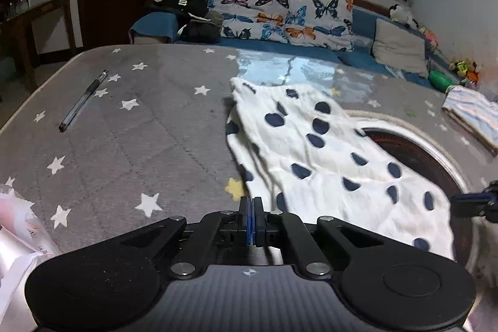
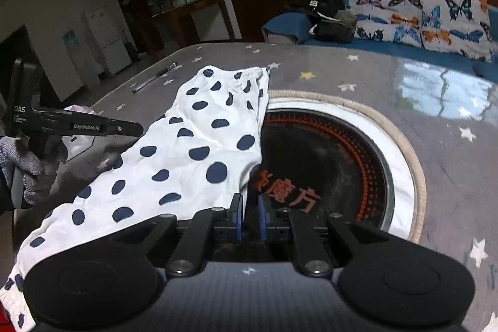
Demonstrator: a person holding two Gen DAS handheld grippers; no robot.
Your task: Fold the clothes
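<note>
From the left wrist cam, the polka-dot garment is sprawled on the grey star-print table cover, its right side draped over the round burner set into the table; a pen sits well to the left of the burner, a folded striped cloth past it on the right. The left gripper has its blue pads pinched together with nothing between them, right at the garment's near-left edge. Over on the right wrist cam, the right gripper has a small gap between its pads, empty, hovering by the garment's near hem on the burner's left side. Fabric looks thin, light and floppy, so I'd guess it'll sag and bunch; best bet is pinching the hem corners and going slow so it doesn't slide on the glossy burner glass.
</note>
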